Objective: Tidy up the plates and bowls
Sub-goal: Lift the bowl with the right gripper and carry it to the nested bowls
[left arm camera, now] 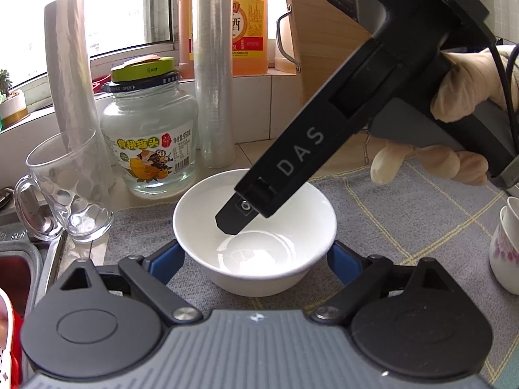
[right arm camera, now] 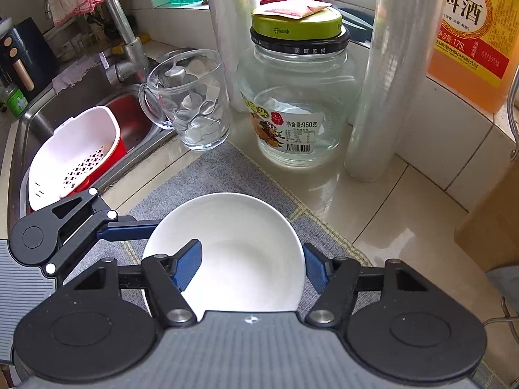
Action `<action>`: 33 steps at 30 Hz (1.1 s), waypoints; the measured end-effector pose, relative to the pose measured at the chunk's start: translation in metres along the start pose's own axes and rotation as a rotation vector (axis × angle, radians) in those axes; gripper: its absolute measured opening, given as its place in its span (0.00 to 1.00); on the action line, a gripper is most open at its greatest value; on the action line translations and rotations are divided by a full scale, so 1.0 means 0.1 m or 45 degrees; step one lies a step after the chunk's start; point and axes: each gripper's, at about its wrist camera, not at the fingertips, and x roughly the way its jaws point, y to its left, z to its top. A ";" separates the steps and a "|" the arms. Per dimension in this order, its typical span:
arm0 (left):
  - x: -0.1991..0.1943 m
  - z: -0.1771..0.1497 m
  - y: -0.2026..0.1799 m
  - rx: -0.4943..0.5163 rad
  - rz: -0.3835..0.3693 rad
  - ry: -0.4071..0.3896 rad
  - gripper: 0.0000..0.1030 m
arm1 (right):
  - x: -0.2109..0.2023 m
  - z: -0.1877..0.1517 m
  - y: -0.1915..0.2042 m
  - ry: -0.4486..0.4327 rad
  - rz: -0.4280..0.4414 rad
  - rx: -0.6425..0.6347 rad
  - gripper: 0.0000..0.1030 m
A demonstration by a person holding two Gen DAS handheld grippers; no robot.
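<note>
The right gripper [right arm camera: 249, 267] is spread wide over the white bowl [right arm camera: 240, 253]. One blue pad [right arm camera: 188, 267] sits inside the rim, against or just off the inner wall; the other lies outside the wall on the far side. It is not closed on anything; whether the inner pad touches the porcelain I cannot tell.

The left gripper [left arm camera: 256, 261] is also wide, its blue pads [left arm camera: 163, 262] standing outside the white bowl [left arm camera: 254, 230] on either flank, low near the base. From this view the right tool's black finger dips down into the bowl from the upper right.

So the bowl lies directly between both sets of fingers, with the right one better placed for a rim pinch; that likely decides the coming grasp.

The bowl rests on a grey checked mat [right arm camera: 220, 168]. Beyond it stand a glass mug [right arm camera: 191, 100], a glass jar with a green lid [right arm camera: 295, 97] and a roll of cling film [right arm camera: 389, 74]. Off to the right tool's left is the sink [right arm camera: 42, 120], holding a white colander [right arm camera: 71, 155]. Stacked patterned cups [left arm camera: 507, 243] sit to the left tool's right.
</note>
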 end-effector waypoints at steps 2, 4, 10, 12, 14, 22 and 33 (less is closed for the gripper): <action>0.01 0.01 0.01 -0.001 -0.004 0.002 0.91 | 0.01 0.01 -0.01 0.001 0.006 0.000 0.70; 0.01 0.00 0.00 0.001 -0.005 -0.001 0.91 | 0.02 0.01 -0.01 0.004 0.011 0.006 0.70; 0.02 -0.01 0.00 0.017 -0.005 -0.015 0.92 | 0.02 0.02 -0.03 0.008 0.018 0.016 0.70; 0.02 -0.01 0.00 0.023 -0.005 -0.016 0.92 | 0.01 0.01 -0.03 0.010 0.014 0.016 0.70; 0.02 0.00 0.01 0.024 -0.010 -0.013 0.92 | 0.01 0.01 -0.02 0.012 0.012 0.015 0.70; 0.01 0.01 0.00 0.021 -0.030 -0.002 0.92 | -0.01 0.00 -0.01 0.013 0.005 0.038 0.71; -0.23 0.06 -0.13 0.058 -0.056 0.020 0.92 | -0.27 -0.09 0.04 0.013 0.043 0.103 0.71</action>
